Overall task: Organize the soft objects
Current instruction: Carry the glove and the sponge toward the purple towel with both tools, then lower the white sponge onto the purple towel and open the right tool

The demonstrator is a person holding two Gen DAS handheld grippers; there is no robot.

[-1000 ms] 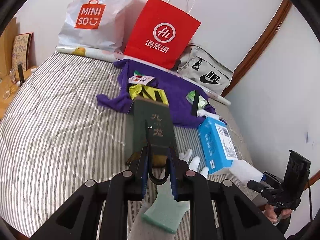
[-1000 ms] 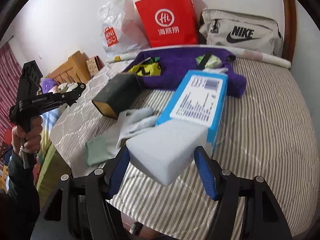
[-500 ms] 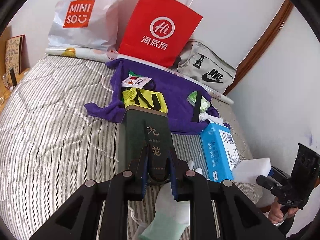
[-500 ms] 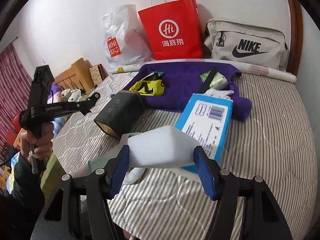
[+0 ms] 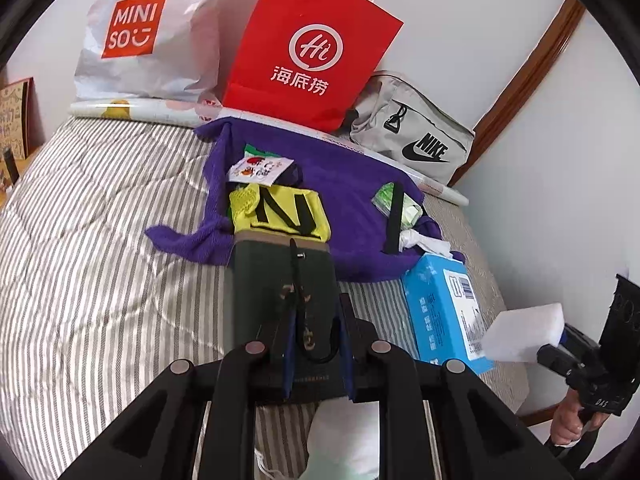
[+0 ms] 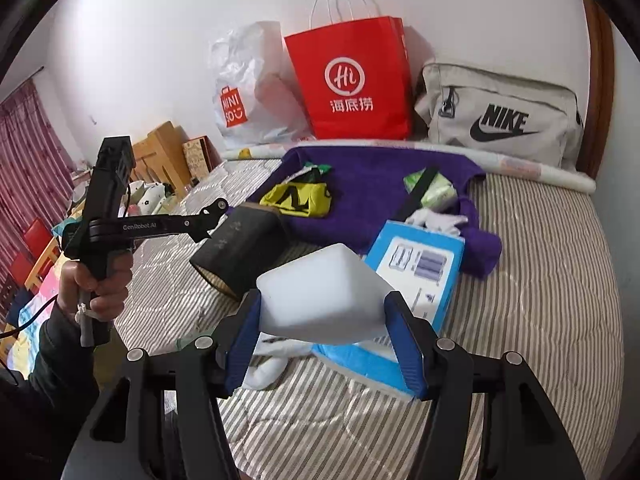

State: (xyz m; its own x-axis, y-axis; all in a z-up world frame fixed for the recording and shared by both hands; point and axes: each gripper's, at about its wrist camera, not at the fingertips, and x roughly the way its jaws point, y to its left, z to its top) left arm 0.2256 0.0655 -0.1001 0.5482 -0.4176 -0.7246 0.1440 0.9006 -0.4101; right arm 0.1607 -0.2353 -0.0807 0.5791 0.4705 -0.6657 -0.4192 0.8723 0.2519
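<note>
My right gripper [image 6: 324, 320] is shut on a white sponge block [image 6: 324, 292] and holds it above the bed; the sponge also shows in the left wrist view [image 5: 524, 336]. My left gripper [image 5: 316, 336] hovers over a dark green box [image 5: 288, 280] with its jaws close together and a thin black cord loop between them. In the right wrist view the left gripper [image 6: 216, 210] is beside that dark box [image 6: 240, 248]. A purple towel [image 6: 380, 184] carries a yellow pouch [image 6: 296, 198] and a green packet [image 6: 432, 192]. A white glove [image 5: 344, 440] lies below my left gripper.
A blue box [image 6: 416, 268] lies on the striped bed [image 6: 540, 280]. A red paper bag [image 6: 352, 84], a white Miniso bag [image 6: 248, 96] and a grey Nike bag [image 6: 500, 120] stand against the wall. Wooden furniture [image 6: 168, 148] is left of the bed.
My right gripper has lifted the sponge up and away from the blue box. My left gripper has moved forward over the dark green box, away from the glove.
</note>
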